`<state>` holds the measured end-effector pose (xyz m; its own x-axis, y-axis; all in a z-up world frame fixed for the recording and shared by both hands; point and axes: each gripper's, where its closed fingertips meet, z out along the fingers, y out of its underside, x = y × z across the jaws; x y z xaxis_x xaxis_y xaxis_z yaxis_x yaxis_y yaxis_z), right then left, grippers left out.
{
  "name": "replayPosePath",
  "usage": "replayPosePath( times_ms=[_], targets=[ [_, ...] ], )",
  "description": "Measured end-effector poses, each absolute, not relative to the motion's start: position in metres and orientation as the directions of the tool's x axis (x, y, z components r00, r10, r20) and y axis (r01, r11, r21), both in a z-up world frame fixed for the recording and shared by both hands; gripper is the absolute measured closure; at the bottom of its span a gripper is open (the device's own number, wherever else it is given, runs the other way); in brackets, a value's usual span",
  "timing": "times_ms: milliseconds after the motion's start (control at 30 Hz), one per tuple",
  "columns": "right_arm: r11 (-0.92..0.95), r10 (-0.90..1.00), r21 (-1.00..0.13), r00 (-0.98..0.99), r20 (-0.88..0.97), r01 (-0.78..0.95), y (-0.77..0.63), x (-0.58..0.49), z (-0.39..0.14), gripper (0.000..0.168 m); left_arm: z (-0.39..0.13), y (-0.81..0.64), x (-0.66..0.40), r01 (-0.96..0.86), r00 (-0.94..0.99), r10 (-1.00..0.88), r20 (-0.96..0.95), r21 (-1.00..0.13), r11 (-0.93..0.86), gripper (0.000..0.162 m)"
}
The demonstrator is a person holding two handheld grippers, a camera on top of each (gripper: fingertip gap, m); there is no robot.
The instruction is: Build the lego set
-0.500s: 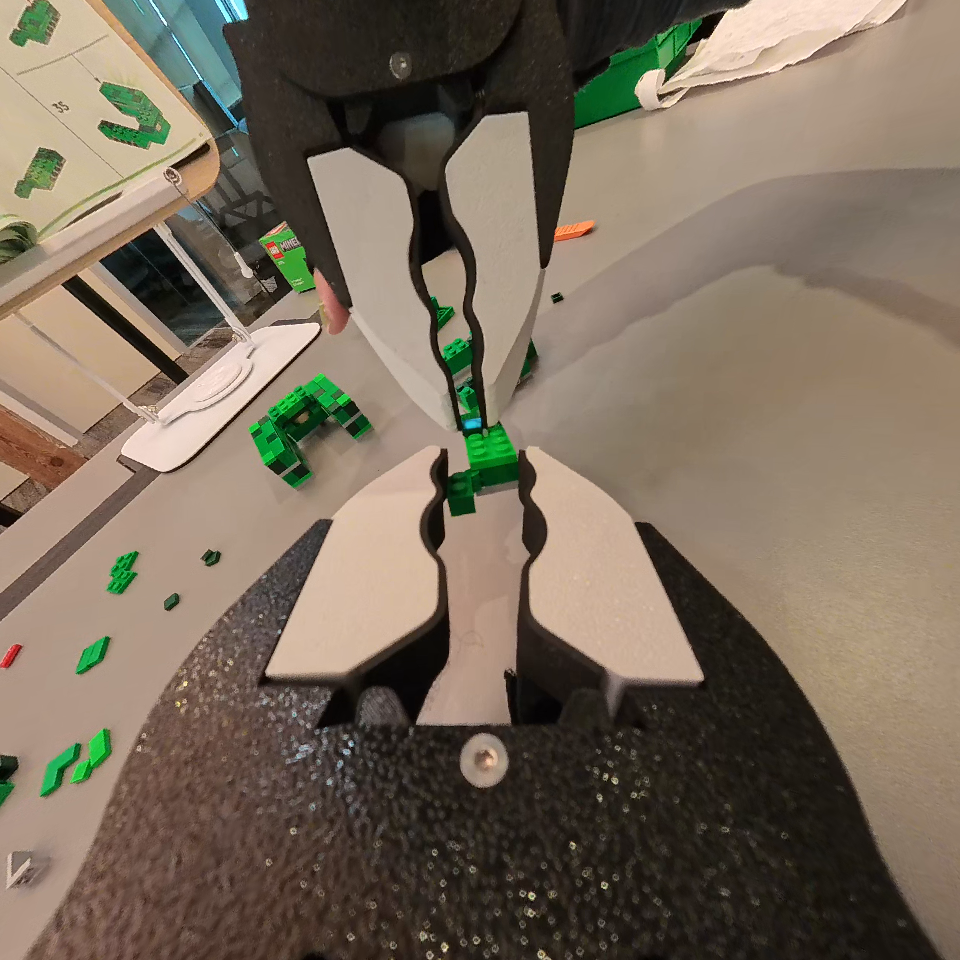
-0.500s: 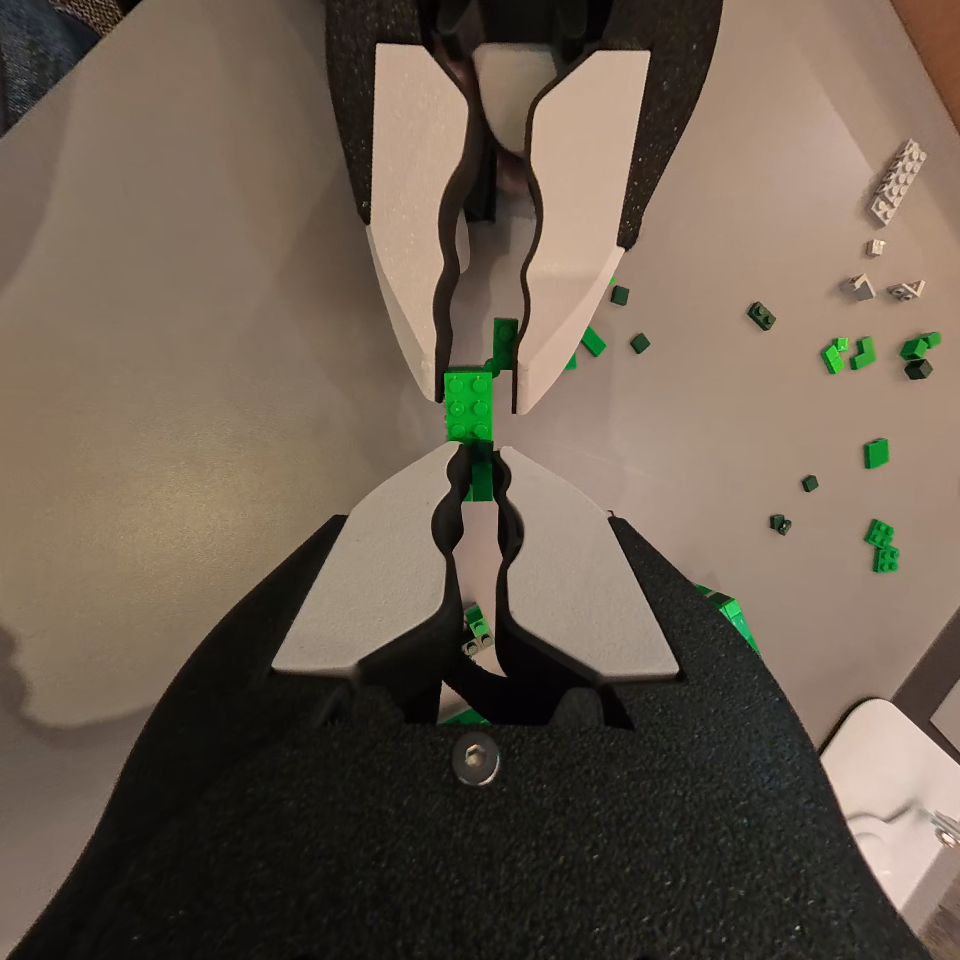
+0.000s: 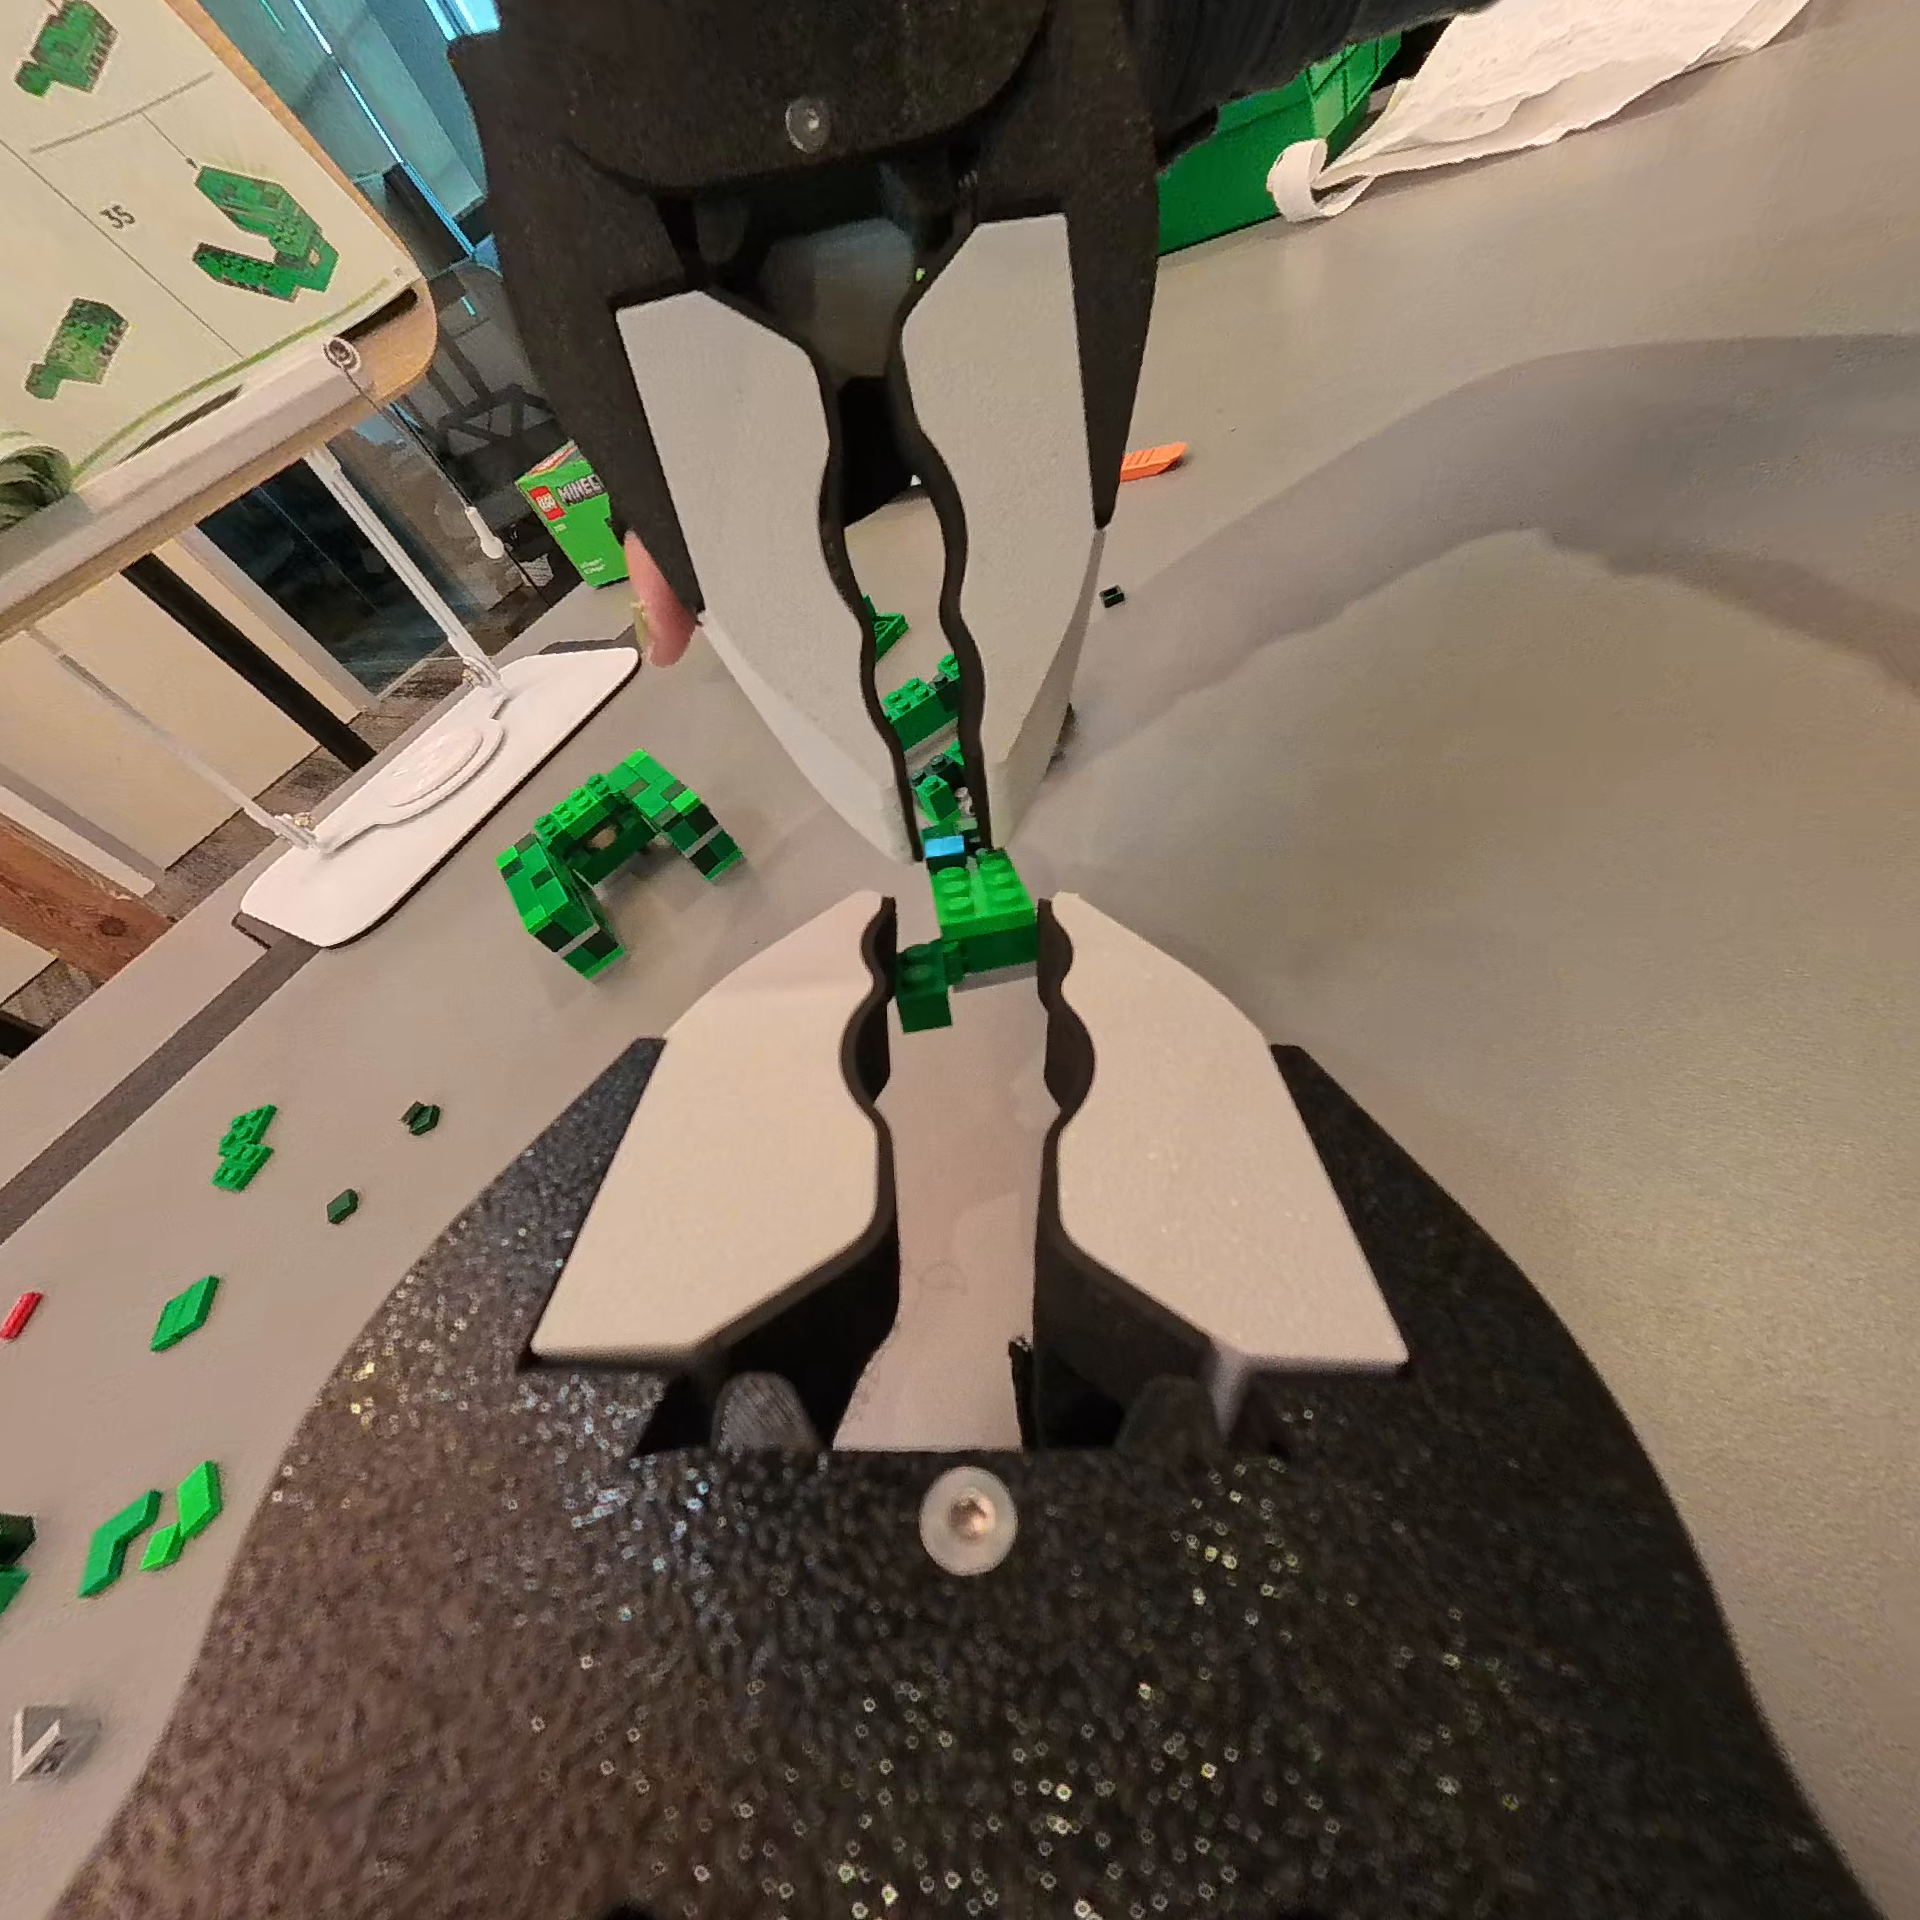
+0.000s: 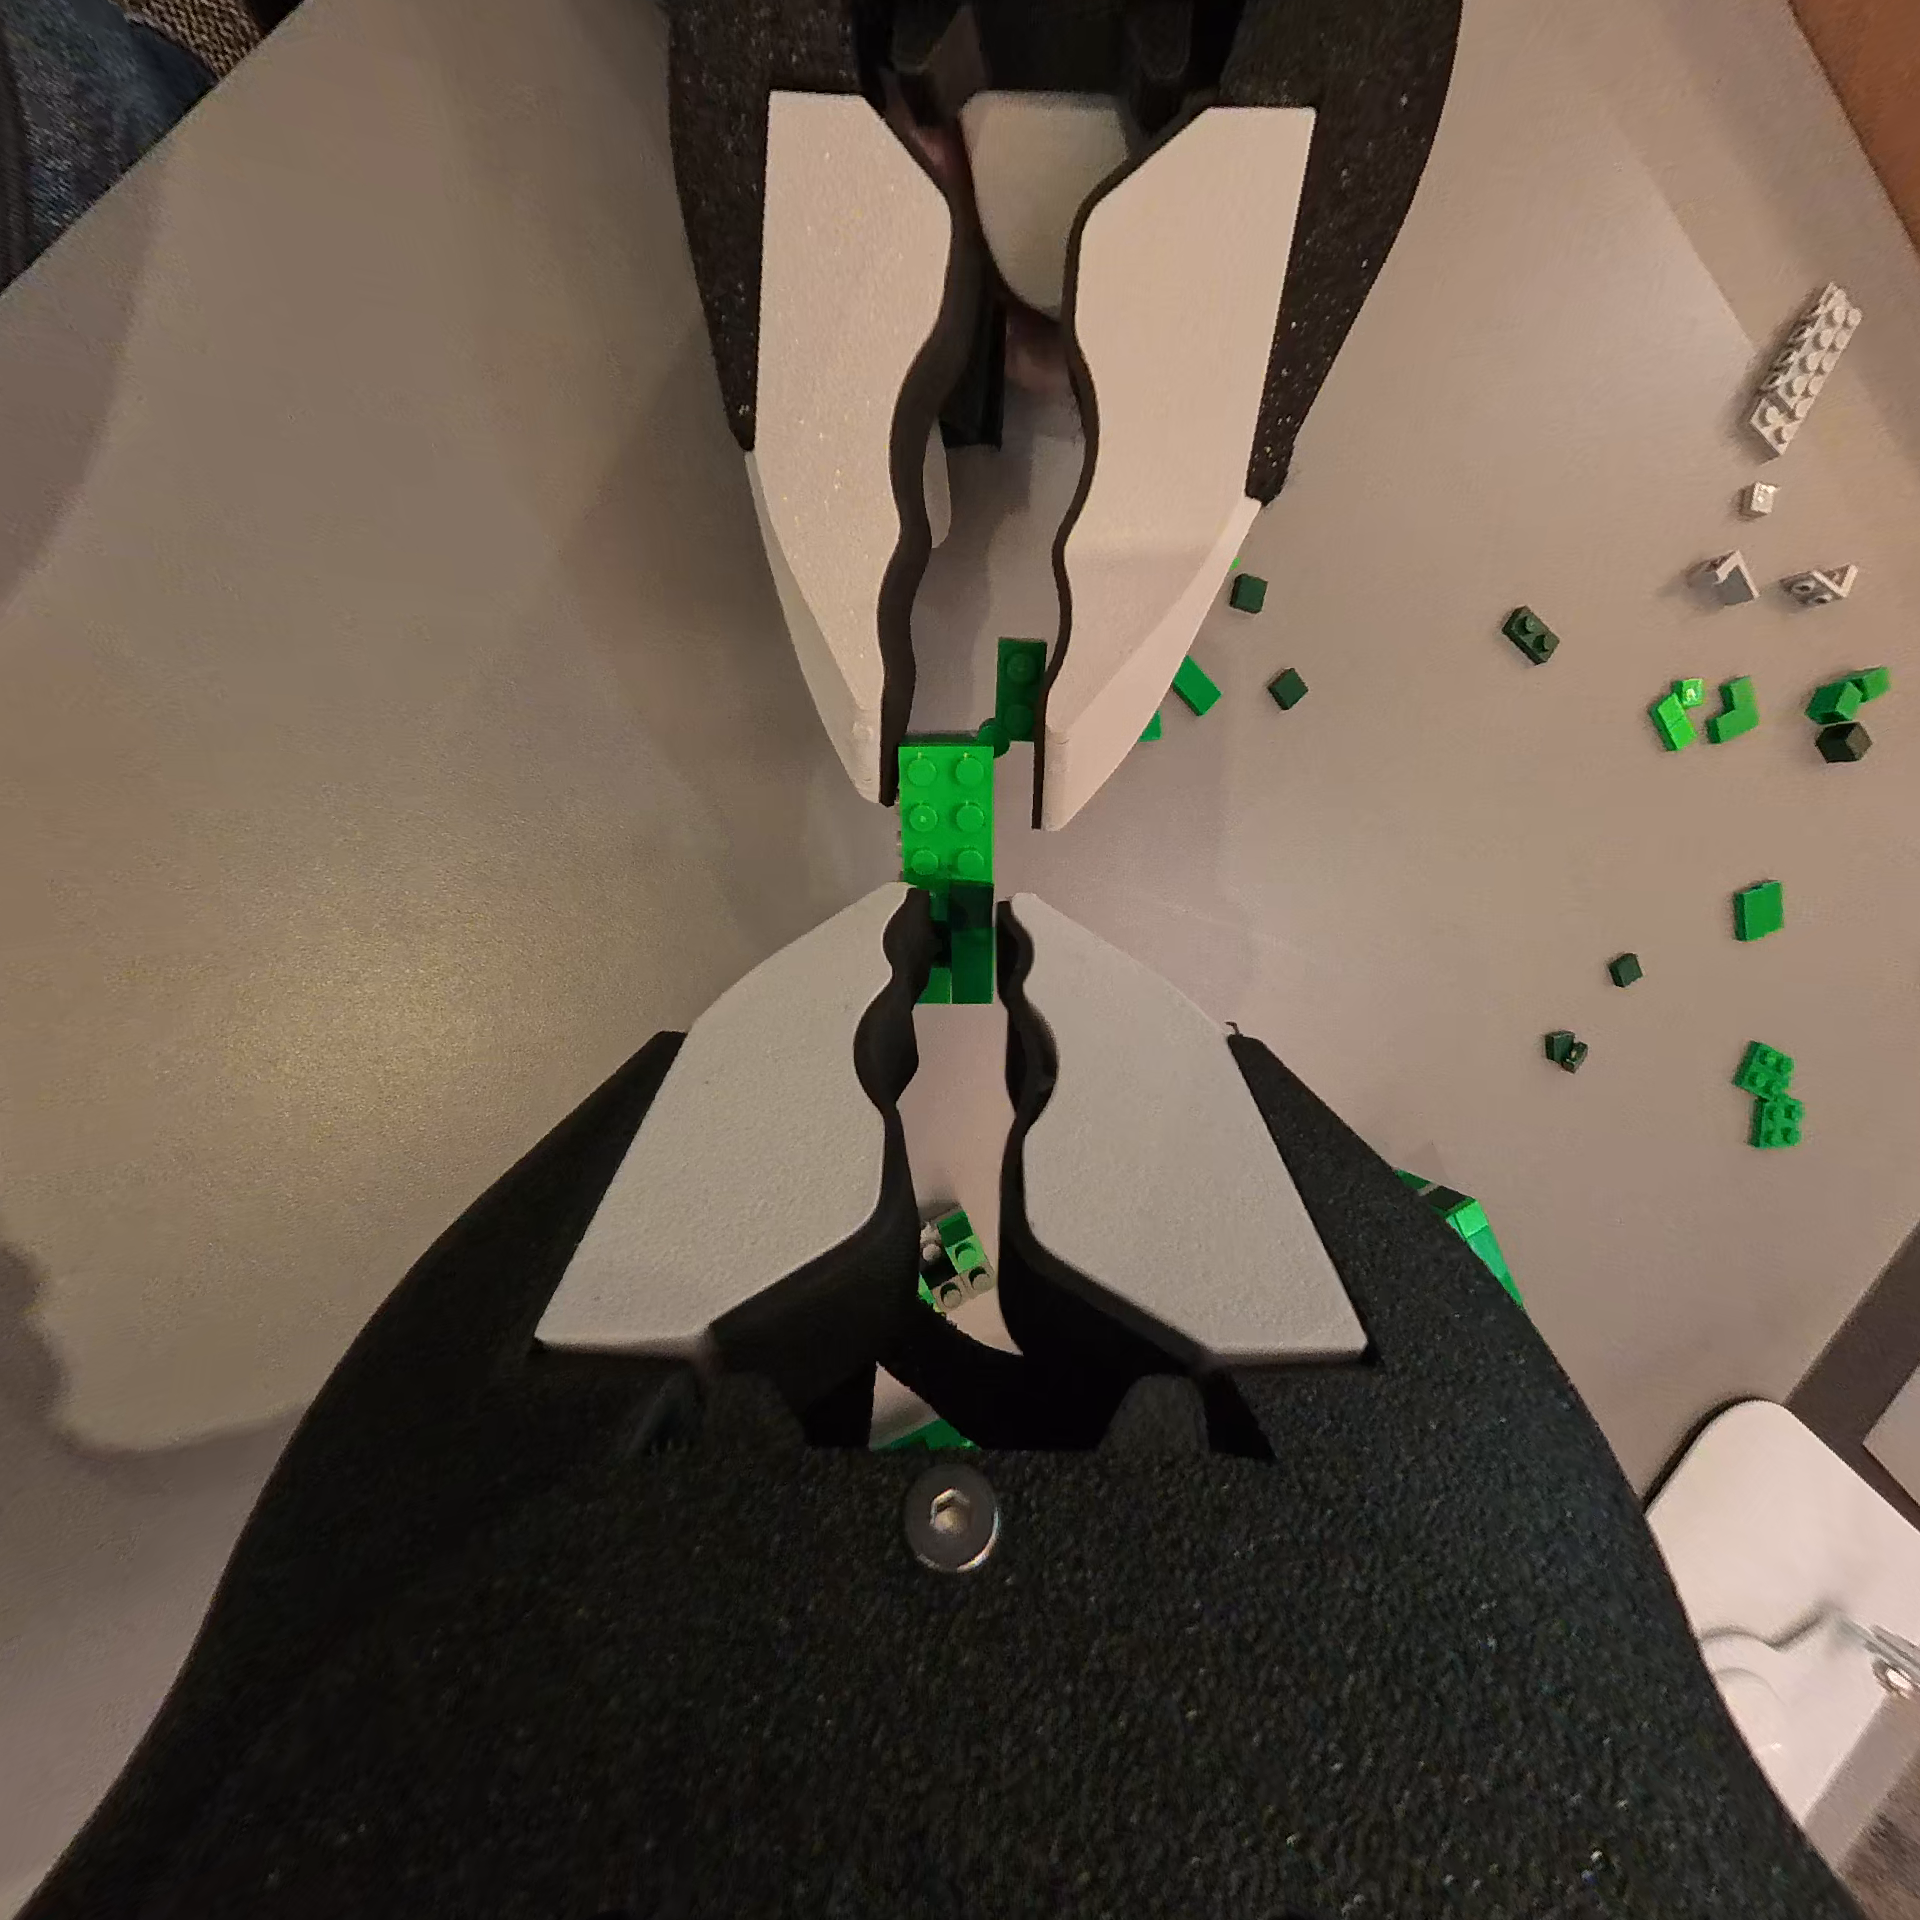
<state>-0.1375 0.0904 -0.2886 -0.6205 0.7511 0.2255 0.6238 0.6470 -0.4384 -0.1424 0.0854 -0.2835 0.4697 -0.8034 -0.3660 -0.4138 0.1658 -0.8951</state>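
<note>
Two claws tip to tip, one green brick lump (image 4: pixel 945 821) caught between them.
Right claw (image 4: pixel 956 914) closed tight on the dark end; left claw (image 3: pixel 966 925) almost closed round the bright end, hard to tell if squeezing. Could pop apart or tumble onto the surface (image 4: pixel 312 727) from a crooked push. Counted: two claws, one lump, one green arch (image 3: pixel 613 862) left of left claw, one long grey brick (image 4: pixel 1808 364) far right.

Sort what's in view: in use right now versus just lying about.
In use: green brick assembly, left tongs, right tongs.

Lying about: arch-shaped green build, loose green pieces, grey plate, orange piece, instruction booklet.
</note>
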Motion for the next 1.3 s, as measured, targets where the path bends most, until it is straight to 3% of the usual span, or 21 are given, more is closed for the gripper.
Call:
replayPosePath(
  times_ms=[233, 467, 633, 833, 1300],
  targets=[
    [0.603, 0.793, -0.501, -0.531, 0.297, 0.620, 0.099, -0.137, -0.274, 0.146, -0.281, 0.089, -0.146, -0.403, 0.499, -0.790, -0.357, -0.902, 0.153, 0.137],
    [0.582, 0.802, -0.671, -0.186, 0.568, 0.459, 0.101, -0.147, -0.254, 0.138, -0.270, 0.100, -0.162, -0.310, 0.602, -0.754, -0.264, -0.947, 0.084, 0.137],
    [0.732, 0.581, -0.487, -0.063, 0.811, 0.476, 0.098, -0.154, -0.267, 0.136, -0.266, 0.103, -0.167, -0.248, 0.628, -0.752, -0.198, -0.968, 0.048, 0.137],
    [0.772, 0.446, -0.367, -0.030, 0.895, 0.520, 0.107, -0.162, -0.272, 0.139, -0.268, 0.102, -0.165, -0.256, 0.616, -0.763, -0.197, -0.966, 0.042, 0.137],
    [0.802, 0.374, -0.277, -0.085, 0.923, 0.529, 0.109, -0.162, -0.281, 0.147, -0.269, 0.100, -0.162, -0.261, 0.599, -0.776, -0.199, -0.964, 0.045, 0.137]
  ],
)
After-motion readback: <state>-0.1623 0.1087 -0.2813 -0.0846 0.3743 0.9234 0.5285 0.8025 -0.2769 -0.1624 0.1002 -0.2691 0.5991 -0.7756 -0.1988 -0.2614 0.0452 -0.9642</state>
